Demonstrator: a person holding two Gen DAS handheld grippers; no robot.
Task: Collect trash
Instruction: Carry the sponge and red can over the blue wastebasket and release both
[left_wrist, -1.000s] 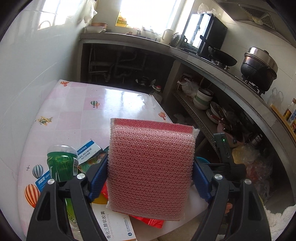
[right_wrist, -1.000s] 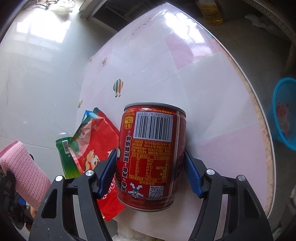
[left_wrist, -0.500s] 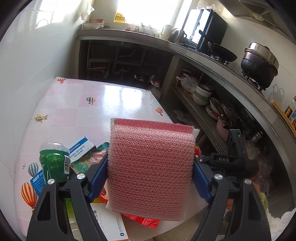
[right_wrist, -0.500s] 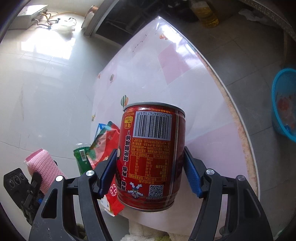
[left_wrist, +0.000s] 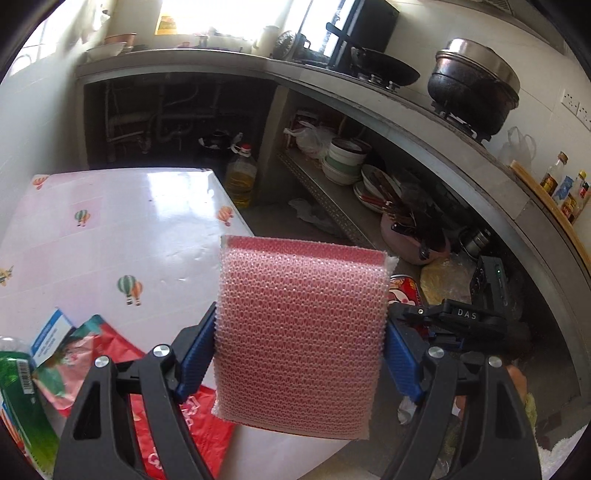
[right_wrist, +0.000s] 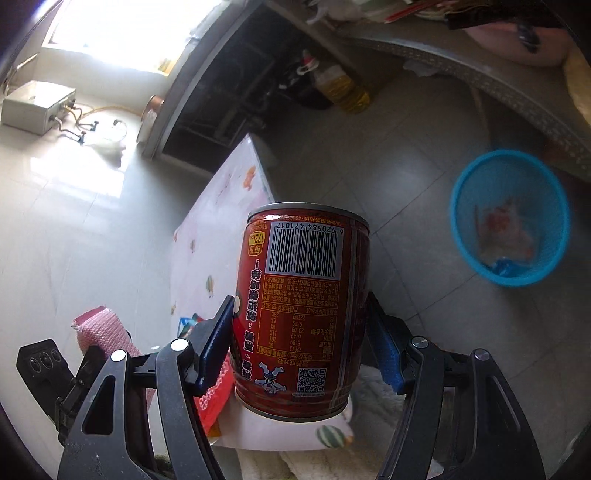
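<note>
My left gripper (left_wrist: 300, 354) pinches a pink mesh sponge (left_wrist: 301, 338) by its two side edges; the sponge blocks my view of the counter's (left_wrist: 110, 236) near edge behind it. My right gripper (right_wrist: 301, 345) pinches a red can (right_wrist: 303, 314) by its sides, lifted clear beyond the counter's near corner, over the floor. The can's label reads upside down: a barcode with 6 920584 471017, a QR code and Chinese text too small for me to read. At the counter's near left corner lie a red wrapper (left_wrist: 162, 402), a green bottle (left_wrist: 22, 402) cut off by the frame edge, and a blue-and-white box (left_wrist: 50, 338) half covered. From the left camera only a sliver of the can shows past the sponge. A blue mesh bin (right_wrist: 511, 218) stands on open grey floor well apart from the counter, blurred litter inside.
</note>
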